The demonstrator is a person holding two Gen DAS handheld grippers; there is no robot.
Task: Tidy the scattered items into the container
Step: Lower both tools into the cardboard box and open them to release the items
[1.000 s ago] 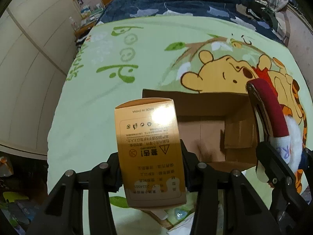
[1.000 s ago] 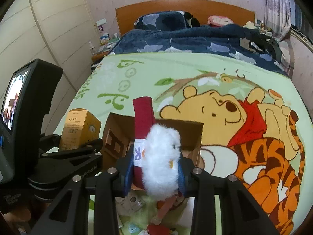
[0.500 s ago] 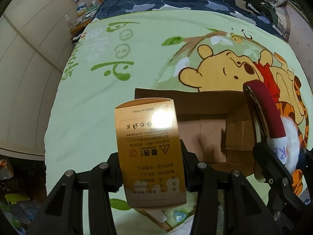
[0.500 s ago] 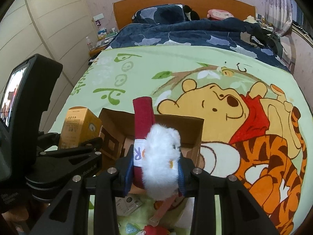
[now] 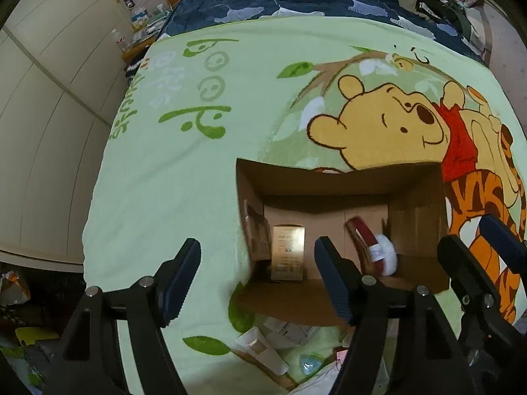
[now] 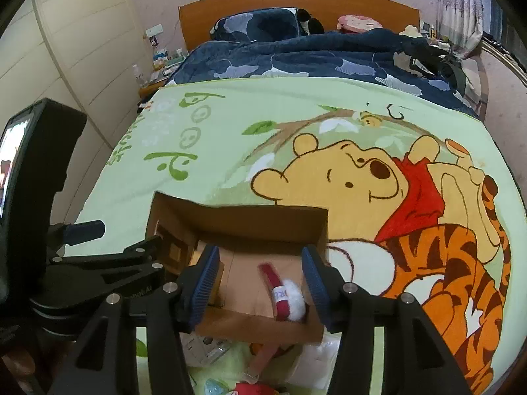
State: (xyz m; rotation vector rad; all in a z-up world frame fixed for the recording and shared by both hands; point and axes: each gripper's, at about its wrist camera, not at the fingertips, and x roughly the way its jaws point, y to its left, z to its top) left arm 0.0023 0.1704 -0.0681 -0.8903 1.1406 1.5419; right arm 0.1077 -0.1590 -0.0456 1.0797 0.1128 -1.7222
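An open cardboard box sits on the green cartoon blanket; it also shows in the right wrist view. Inside it lie an orange carton on the left and a red headband with a white pom-pom on the right; the headband shows in the right wrist view too. My left gripper is open and empty above the box's near left edge. My right gripper is open and empty above the box.
Several small items lie on the blanket in front of the box: a white tube, a flat packet, a blue trinket, a white bag. A dark quilt covers the far bed. Cupboards stand left.
Both grippers opened. The orange carton dropped from my left gripper into the box. The red headband dropped from my right gripper into the box.
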